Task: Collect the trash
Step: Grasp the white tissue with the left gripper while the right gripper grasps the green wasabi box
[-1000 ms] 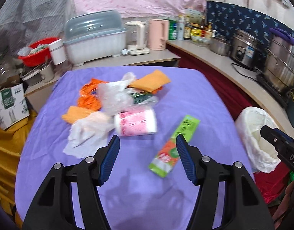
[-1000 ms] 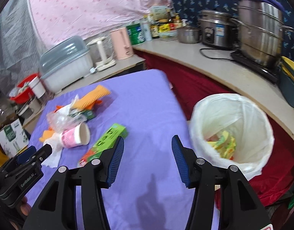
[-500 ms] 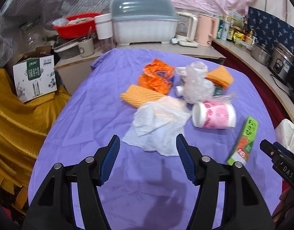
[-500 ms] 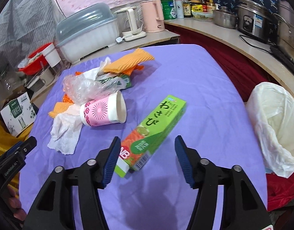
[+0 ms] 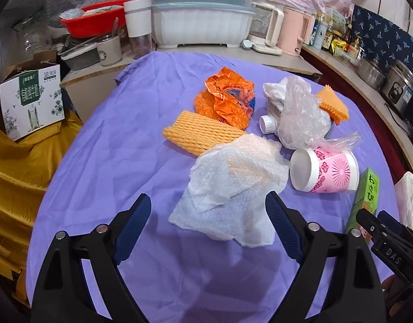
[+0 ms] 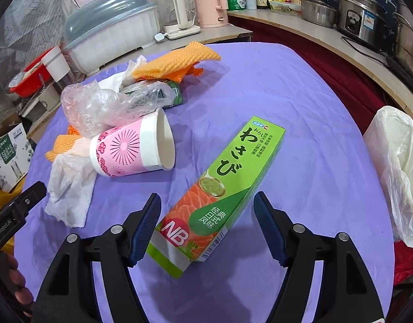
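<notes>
While the long green wasabi carton (image 6: 222,191) lies flat on the purple tablecloth (image 6: 300,102), its near end sits between the spread fingers of the right gripper (image 6: 207,228), which do not touch it. Just beside it lies the pink paper cup (image 6: 131,149) on its side. The left gripper (image 5: 207,227) is spread too, above the crumpled white paper towel (image 5: 230,191). Near the table edge stands the white-lined trash bin (image 6: 394,161).

We see a desk (image 5: 112,140) under purple cloth carrying white tissue (image 5: 228,202), pink cup (image 5: 324,171) on its side, green wasabi box (image 6: 220,188), orange foam net (image 5: 198,133), orange wrapper (image 5: 225,101), clear plastic bag (image 5: 300,118).
</notes>
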Motion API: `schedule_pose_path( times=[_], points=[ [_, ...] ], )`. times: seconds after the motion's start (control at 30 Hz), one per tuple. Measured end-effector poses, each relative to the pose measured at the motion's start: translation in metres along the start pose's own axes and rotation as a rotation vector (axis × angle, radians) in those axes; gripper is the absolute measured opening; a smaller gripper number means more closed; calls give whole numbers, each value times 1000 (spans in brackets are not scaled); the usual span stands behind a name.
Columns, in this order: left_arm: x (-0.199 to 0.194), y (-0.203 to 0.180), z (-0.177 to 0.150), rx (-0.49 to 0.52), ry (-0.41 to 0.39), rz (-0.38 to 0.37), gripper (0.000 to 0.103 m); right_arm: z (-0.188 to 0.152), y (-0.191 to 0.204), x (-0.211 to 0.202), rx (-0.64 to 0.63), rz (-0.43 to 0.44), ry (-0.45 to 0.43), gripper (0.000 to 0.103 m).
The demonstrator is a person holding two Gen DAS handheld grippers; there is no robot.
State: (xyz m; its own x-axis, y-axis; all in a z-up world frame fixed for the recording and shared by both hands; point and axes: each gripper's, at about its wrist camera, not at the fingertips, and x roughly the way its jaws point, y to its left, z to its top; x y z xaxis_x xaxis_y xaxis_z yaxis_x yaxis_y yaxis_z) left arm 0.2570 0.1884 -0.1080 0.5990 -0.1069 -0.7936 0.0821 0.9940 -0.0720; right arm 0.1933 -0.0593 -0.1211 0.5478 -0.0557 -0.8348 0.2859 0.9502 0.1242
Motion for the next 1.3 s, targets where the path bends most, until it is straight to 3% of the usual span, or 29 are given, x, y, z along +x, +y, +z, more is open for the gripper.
schedule_pose_path(
  times=[0.2,0.53,0.63,0.83,1.3],
  points=[
    [27,-2,3,11,25,11,79,1,-3,13,21,-15,20,72],
    [38,-9,-3,22,83,-22,22,-3,-1,30,39,-23,48,73],
    [33,-10,-6,18,84,-33,12,-7,-2,29,21,-34,47,66],
    [14,-18,-18,10,91,-61,8,-13,-14,18,-1,-52,41,38],
    [-57,-54,-40,38,42,-136,6,-33,-61,-45,59,-29,-28,37]
  ],
)
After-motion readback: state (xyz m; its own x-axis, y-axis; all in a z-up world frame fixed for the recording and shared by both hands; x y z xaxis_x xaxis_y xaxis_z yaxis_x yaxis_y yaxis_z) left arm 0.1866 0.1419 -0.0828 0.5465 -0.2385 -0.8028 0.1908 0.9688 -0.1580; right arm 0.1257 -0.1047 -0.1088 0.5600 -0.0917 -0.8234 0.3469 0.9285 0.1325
